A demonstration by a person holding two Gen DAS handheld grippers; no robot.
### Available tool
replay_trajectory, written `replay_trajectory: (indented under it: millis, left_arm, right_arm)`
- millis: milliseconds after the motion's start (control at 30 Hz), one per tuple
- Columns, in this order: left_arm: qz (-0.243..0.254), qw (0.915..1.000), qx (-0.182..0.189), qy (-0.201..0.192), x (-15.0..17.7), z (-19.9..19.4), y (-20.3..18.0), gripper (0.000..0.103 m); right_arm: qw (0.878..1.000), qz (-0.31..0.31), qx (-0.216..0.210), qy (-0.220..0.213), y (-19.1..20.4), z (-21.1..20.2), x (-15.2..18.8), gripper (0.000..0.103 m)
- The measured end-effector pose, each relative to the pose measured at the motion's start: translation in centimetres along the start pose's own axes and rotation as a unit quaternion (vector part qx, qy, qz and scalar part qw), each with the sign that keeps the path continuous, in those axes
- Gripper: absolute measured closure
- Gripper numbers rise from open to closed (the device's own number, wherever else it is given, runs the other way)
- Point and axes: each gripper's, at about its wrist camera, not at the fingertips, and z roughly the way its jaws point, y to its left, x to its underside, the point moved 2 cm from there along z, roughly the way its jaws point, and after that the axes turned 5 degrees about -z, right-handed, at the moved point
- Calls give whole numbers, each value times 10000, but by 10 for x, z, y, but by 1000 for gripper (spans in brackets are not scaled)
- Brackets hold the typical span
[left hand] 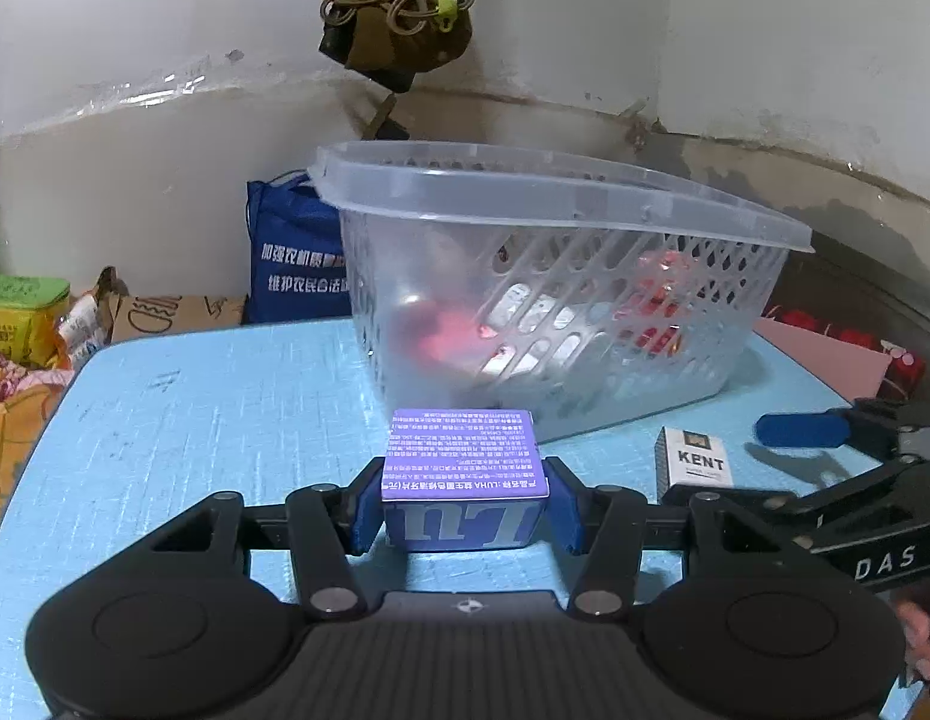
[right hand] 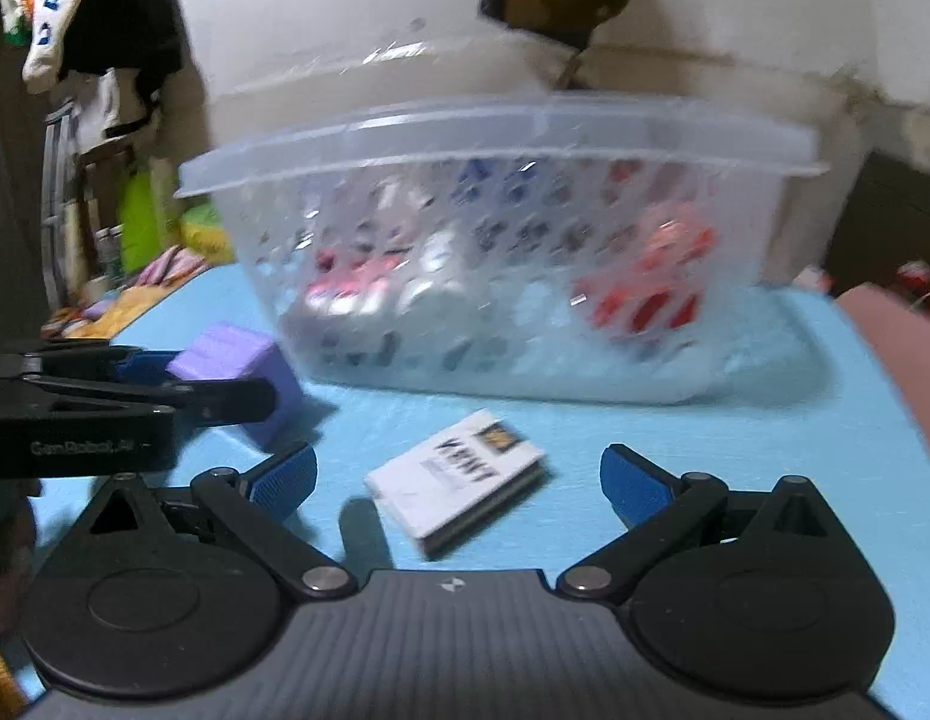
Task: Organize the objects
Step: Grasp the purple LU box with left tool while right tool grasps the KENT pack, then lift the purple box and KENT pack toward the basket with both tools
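The left gripper (left hand: 465,504) has its fingers clenched on the purple box (left hand: 465,468), held just in front of the clear basket (left hand: 561,204), which stands toward the desk's (left hand: 195,408) far edge with other items already inside. The right gripper (right hand: 459,480) has its fingers spread wide, holding nothing. The white Kent pack (right hand: 459,480) lies flat on the desk between them, its long axis running diagonally across the gap, so the right hand is much nearer it.

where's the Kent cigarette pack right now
The Kent pack lies flat on the blue table, in front of the clear basket, between the open right gripper's fingers, untouched.
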Motion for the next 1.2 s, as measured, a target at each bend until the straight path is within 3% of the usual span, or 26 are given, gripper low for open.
replay_trajectory:
  millis: [67, 167, 233, 300, 767, 1200]
  left_arm:
    - [25, 10000, 39, -21, 0, -1, -1, 46]
    - [128, 9998, 13, -167, 1, -6, -5, 45]
    - [163, 9997, 48, -187, 2, -7, -8, 45]
    - [190, 9997, 55, -145, 3, -6, -9, 45]
    - [431, 9988, 35, 233, 5, 8, -18, 45]
    - [476, 9988, -73, -6, 5, 0, -20, 46]
  right_arm:
    - [9998, -66, -109, 152, 3, 5, 0, 7]
    - [9993, -256, 116, 246, 9, 8, 0, 15]
    - [9984, -367, 366, 243, 14, 10, 0, 28]
    - [9985, -370, 357, 169, 15, 8, 3, 34]
    - [9986, 60, 490, -199, -2, -5, 6, 34]
    - [9961, 228, 675, -529, -5, -16, 9, 34]
